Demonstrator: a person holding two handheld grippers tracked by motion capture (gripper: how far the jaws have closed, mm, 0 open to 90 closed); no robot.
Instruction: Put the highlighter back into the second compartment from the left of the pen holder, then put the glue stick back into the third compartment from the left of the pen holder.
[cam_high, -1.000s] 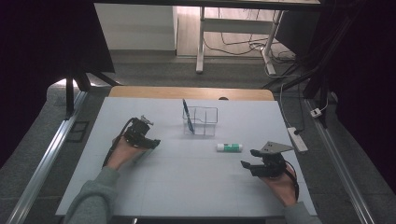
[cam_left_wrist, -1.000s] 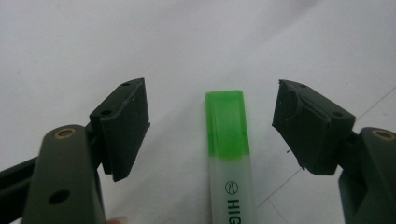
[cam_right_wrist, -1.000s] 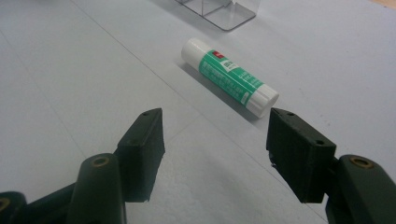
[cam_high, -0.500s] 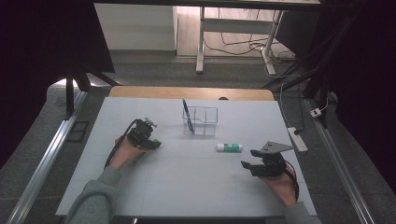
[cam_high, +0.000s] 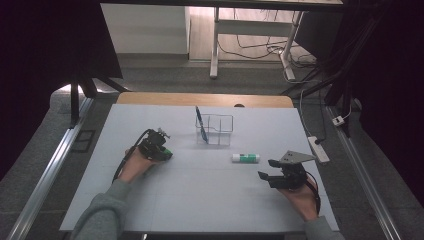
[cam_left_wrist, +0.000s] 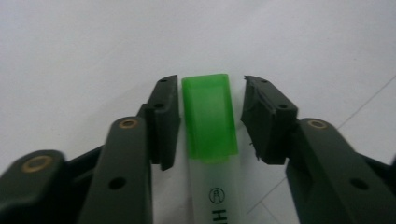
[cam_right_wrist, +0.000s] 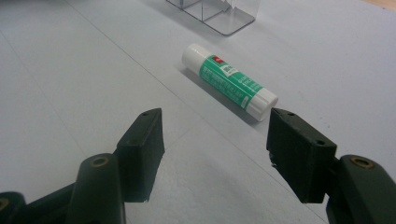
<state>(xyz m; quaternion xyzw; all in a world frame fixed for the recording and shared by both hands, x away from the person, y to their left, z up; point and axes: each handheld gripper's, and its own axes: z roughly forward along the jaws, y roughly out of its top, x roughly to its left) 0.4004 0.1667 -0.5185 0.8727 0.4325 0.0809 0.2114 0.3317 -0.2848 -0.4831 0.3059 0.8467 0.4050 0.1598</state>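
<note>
Closing in, my left gripper (cam_left_wrist: 208, 121) now has the highlighter (cam_left_wrist: 211, 140) between its jaws, not yet pinched. It lies on the table (cam_high: 200, 200), its long axis along the jaws. My right gripper (cam_right_wrist: 215, 154) waits half-open near the glue stick (cam_right_wrist: 229, 82).

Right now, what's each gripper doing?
Left gripper: jaws just closing around the green-capped white highlighter, a gap still visible on one side.
Right gripper: open, empty, facing the green-and-white glue stick.
</note>
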